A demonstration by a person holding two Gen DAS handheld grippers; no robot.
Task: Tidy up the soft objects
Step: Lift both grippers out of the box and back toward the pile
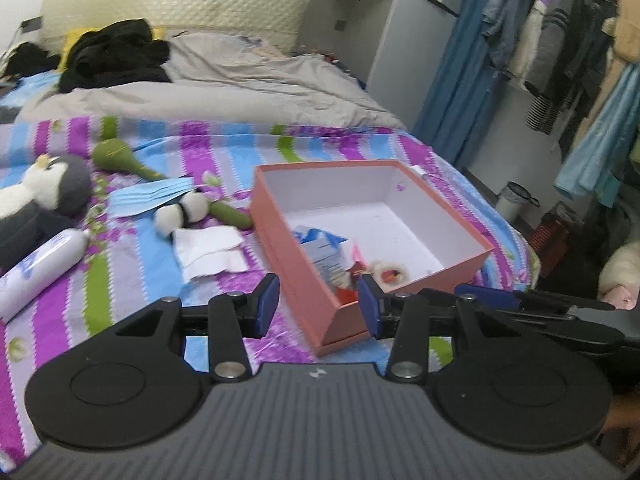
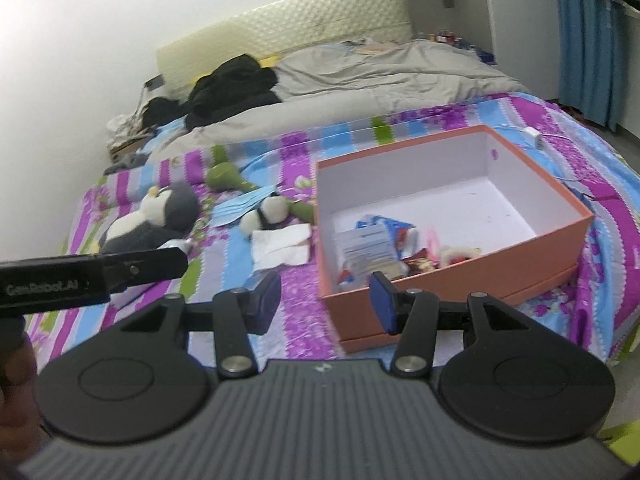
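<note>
Left wrist view, left to right: penguin plush, light and squashy, best pinched at the round head; folded blue mask and white cloth, thin, limp, better taken at a raised edge; small panda plush between them, easy by the body. All lying loose on the striped bed sheet, soft and yielding under pressure. Pink box just right, partly filled. Left gripper and right gripper both empty, fingers wide. Hanging clothes far right.
</note>
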